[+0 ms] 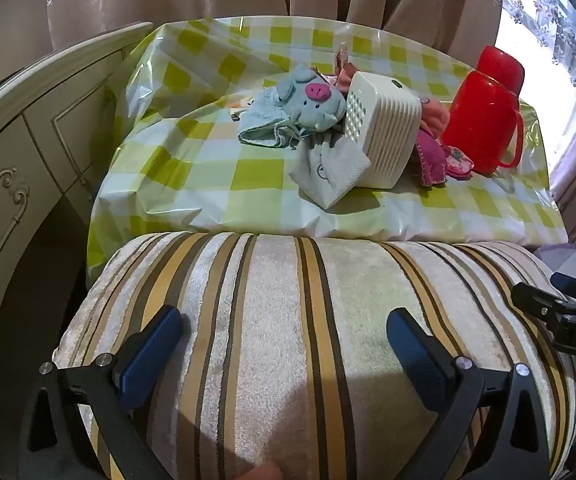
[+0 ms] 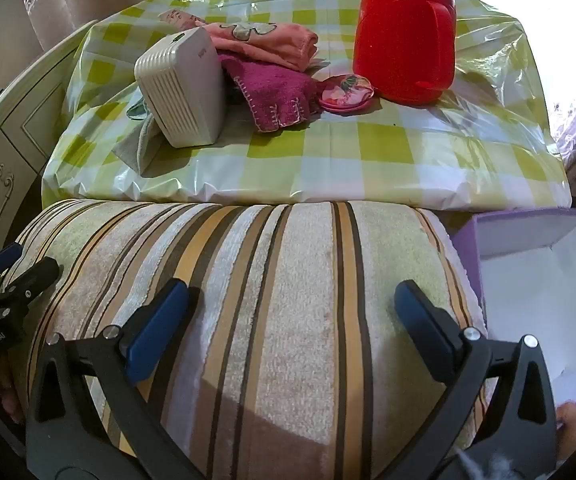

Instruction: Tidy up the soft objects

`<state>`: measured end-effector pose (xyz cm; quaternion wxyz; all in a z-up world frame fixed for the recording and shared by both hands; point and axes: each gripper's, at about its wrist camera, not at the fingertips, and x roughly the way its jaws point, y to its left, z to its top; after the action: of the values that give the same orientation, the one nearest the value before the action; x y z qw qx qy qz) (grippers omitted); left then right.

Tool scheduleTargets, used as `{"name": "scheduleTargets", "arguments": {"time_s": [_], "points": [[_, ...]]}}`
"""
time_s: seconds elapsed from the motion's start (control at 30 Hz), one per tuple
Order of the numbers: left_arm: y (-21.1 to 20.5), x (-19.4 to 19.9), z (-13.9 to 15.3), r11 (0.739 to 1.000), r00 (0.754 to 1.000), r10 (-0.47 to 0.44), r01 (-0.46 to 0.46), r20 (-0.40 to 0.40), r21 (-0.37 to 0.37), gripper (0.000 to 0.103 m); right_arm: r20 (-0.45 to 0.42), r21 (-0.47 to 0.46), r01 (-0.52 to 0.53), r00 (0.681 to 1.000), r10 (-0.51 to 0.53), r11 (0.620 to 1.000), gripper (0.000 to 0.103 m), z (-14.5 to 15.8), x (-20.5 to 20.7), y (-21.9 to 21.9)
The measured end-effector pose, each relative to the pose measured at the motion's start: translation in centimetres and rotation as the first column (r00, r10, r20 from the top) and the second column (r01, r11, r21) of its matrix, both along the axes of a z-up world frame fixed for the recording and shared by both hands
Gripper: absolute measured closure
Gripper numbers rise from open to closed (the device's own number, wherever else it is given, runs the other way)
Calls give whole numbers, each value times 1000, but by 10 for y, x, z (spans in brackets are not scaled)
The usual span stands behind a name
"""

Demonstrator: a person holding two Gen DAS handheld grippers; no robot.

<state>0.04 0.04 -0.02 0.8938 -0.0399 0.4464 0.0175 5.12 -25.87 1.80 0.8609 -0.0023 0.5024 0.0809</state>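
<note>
I have both sets of tongs spread fully apart over the striped cushion [image 1: 288, 340], with nothing between the pads. The left tongs [image 1: 284, 340] hang above the cushion's near left part; the right tongs [image 2: 291, 312] hang above its near right part. Whether the pads touch the pile of the cushion I cannot tell from either wrist view.

The cushion lies directly against the near edge of the bench [image 1: 216, 184], which carries a green-and-white checked plastic cover.

Soft objects on the bench:
- A grey pig toy [image 1: 311, 100] with a pink snout, lying on a pale blue cloth [image 1: 260, 120], left of the white box.
- A grey folded cloth [image 1: 331, 172], near side, leaning against the white box.
- A magenta cloth [image 2: 276, 96] with pale stitching, right of the white box.
- A salmon-pink cloth [image 2: 264, 44], on the far side of the magenta cloth.
- A small pink floral pouch [image 2: 345, 92], between the magenta cloth and the red jug.

Hard objects: a ribbed white box [image 1: 383, 136] at mid-bench and a red jug [image 2: 405, 36] at the far right.

An open lilac box [image 2: 543, 280] with a white interior sits at the right of the cushion, below the bench edge.
</note>
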Motion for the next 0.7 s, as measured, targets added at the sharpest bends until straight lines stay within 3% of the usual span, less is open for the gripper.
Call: {"name": "scheduleTargets", "arguments": {"time_s": [0.7], "points": [[0, 1, 0, 1000, 1000, 16, -16, 1, 26, 0, -5, 19, 6, 1000, -6, 1000, 0, -1, 0, 0]]}}
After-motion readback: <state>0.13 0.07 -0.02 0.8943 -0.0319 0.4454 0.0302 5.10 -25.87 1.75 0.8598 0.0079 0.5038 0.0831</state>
